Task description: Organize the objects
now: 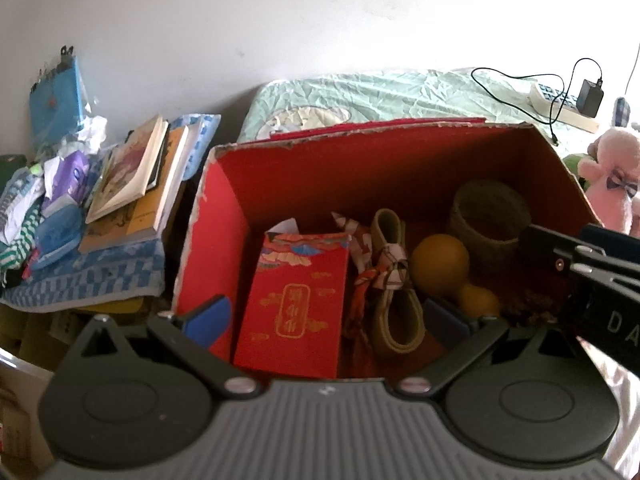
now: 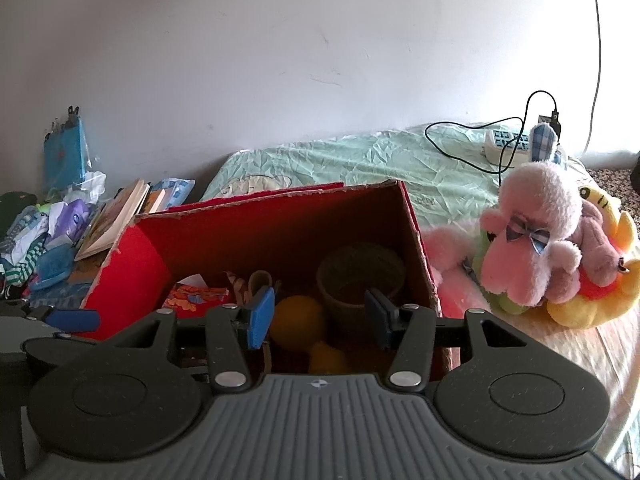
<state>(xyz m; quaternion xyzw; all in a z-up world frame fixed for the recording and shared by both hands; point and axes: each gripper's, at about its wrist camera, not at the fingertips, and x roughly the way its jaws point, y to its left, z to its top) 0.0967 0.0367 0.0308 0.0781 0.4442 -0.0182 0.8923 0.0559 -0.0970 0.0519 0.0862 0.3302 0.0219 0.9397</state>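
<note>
Green bedsheet point(image 2: 360, 160) under red box point(image 1: 224, 240); left gripper point(image 1: 328, 316) and right gripper point(image 2: 320, 316) jaws wide, empty.

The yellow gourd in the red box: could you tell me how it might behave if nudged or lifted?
The yellow gourd looks smooth and rounded, so it would probably roll and may slip between flat jaws. Lying close beside the woven basket, it has little room.

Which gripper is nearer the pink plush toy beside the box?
Right. The right gripper hangs over the red box's end nearest the pink plush toy; the left gripper is farther along the box.
</note>
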